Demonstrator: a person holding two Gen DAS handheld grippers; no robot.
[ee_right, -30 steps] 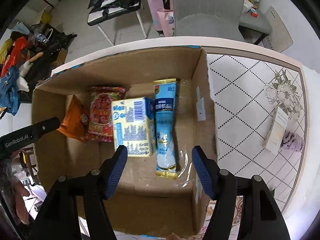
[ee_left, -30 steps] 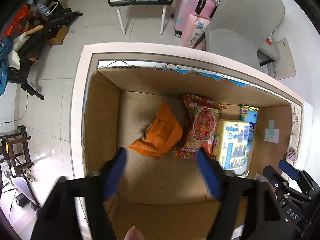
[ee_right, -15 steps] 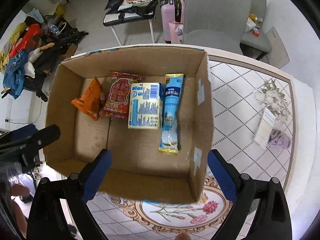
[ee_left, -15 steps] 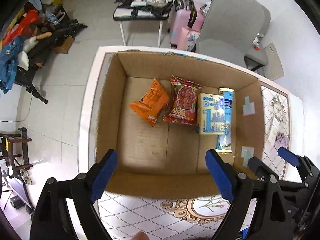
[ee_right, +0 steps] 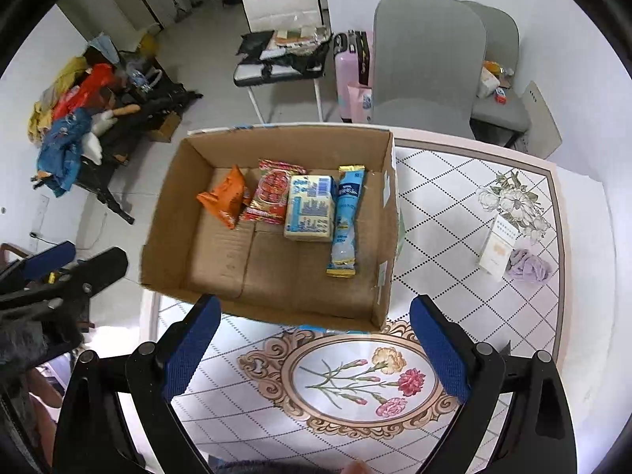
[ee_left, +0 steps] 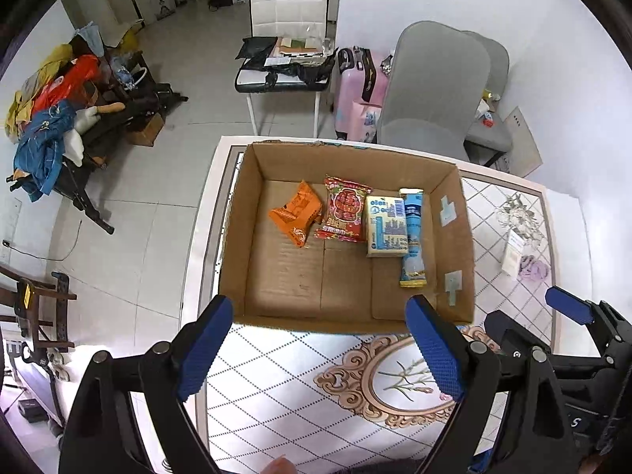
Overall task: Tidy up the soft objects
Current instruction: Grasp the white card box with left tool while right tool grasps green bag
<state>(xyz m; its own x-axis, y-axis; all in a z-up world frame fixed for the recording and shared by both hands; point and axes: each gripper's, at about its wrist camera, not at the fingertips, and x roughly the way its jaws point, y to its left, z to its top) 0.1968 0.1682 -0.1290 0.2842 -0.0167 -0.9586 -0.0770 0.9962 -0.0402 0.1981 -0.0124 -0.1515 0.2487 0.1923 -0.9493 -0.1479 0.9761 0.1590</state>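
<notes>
Both grippers pulled up & back out of box (ee_left: 252, 237) vs 1 s ago. Left gripper (ee_left: 316, 351) and right gripper (ee_right: 316, 347): jaws wide apart, nothing between. Four packs in a row on box floor: orange bag (ee_left: 294, 213), red bag (ee_left: 345, 213), yellow pack (ee_left: 385, 225), blue tube (ee_left: 412, 237). Looks like placing is done.

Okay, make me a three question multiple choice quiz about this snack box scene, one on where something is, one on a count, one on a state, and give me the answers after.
1. Where does the orange packet lie in the cardboard box?
A. At the left end of the row
B. Between two packets
C. Outside on the table

2. How many packets lie in the box?
A. Two
B. Four
C. Six

3. How does the left gripper stand?
A. Shut on a packet
B. Open and empty
C. Clamped on the box wall

Answers: 1 A, with the red packet on its right; 2 B, the yellow pack and blue stick packet completing the row; 3 B, nothing sits between its fingers.
</notes>
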